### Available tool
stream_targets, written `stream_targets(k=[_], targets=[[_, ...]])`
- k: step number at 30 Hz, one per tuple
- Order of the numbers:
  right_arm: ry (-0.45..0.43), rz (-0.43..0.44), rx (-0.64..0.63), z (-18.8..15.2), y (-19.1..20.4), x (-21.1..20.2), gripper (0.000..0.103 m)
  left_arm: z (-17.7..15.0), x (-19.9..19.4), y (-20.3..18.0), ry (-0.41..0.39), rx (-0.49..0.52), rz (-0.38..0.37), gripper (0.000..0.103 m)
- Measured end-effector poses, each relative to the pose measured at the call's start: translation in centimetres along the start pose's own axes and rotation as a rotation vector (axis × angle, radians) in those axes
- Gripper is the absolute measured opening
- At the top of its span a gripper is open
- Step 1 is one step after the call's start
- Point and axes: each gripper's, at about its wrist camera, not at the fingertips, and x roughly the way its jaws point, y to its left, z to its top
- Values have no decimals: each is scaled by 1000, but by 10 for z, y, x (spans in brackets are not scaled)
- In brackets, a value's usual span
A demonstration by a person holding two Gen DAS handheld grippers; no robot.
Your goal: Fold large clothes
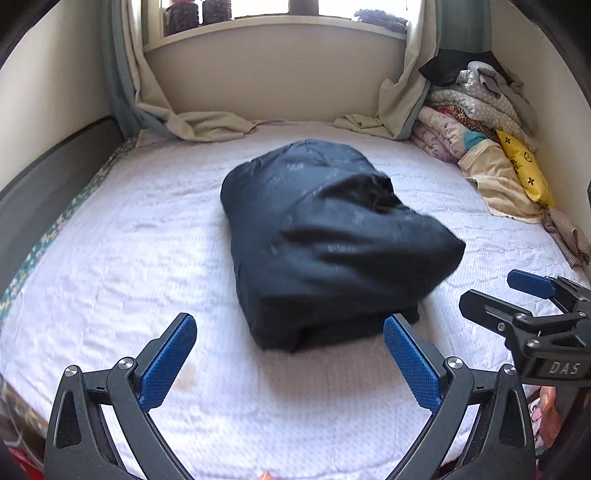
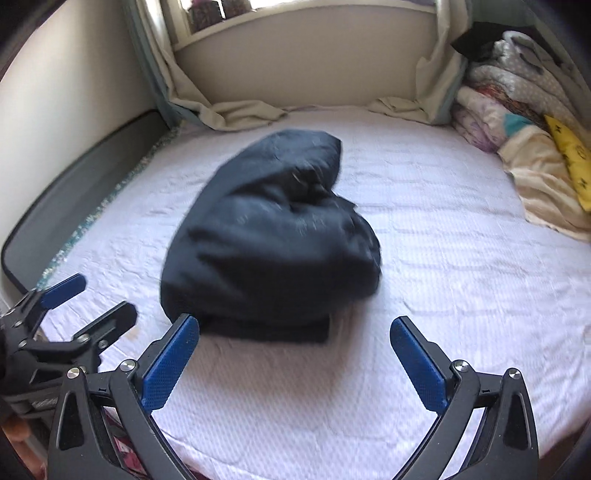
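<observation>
**Dark garment bundled on the bed, both claws spread and empty**

We are looking along two claws toward a bed covered in a white quilted sheet [image 1: 129, 240]. A dark navy garment [image 1: 325, 243] is lying in a folded, puffy bundle near the middle of the mattress, its near edge showing stacked layers. It is looking slightly blurred in both views, so we are not certain what kind of garment it is; possibly a padded jacket.

Our left claw [image 1: 290, 360] is hovering just short of the bundle's near edge, its blue-padded fingers spread wide and gripping nothing. Our right claw [image 2: 295, 363] is likewise standing wide apart and empty, near the bundle's front edge but apart from it. In the left wrist view the right claw is showing at the right edge, off to the side of the garment.

A pile of folded bedding [image 1: 476, 122] with a yellow cushion [image 1: 524, 168] is sitting in the far right corner. Pale curtains [image 1: 207, 123] are draping onto the mattress below the window [image 1: 280, 7].
</observation>
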Motion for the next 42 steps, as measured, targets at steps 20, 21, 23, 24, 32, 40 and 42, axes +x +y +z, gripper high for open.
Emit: stream_targets(k=[20, 21, 23, 24, 32, 40, 42], targets=[[-31, -103, -13, -43, 0, -20, 103, -31, -17, 4, -31, -36, 91, 102], [-34, -100, -13, -43, 0, -20, 103, -31, -18, 4, -38, -35, 93, 102], [-41, -98, -18, -44, 2, -21, 103, -31, -19, 5, -46, -34, 105, 102], [-41, -99, -18, -44, 2, -21, 103, -31, -19, 5, -46, -35, 106, 102], [-39, -97, 4, -42, 0, -23, 103, -31, -19, 6, -49, -46, 91, 102], [-38, -101, -4, -42, 0, -22, 103, -30, -19, 9, -50, -63, 72, 102], [-39, -103, -3, -42, 0, -22, 103, -30, -18, 9, -45, -67, 71, 102]])
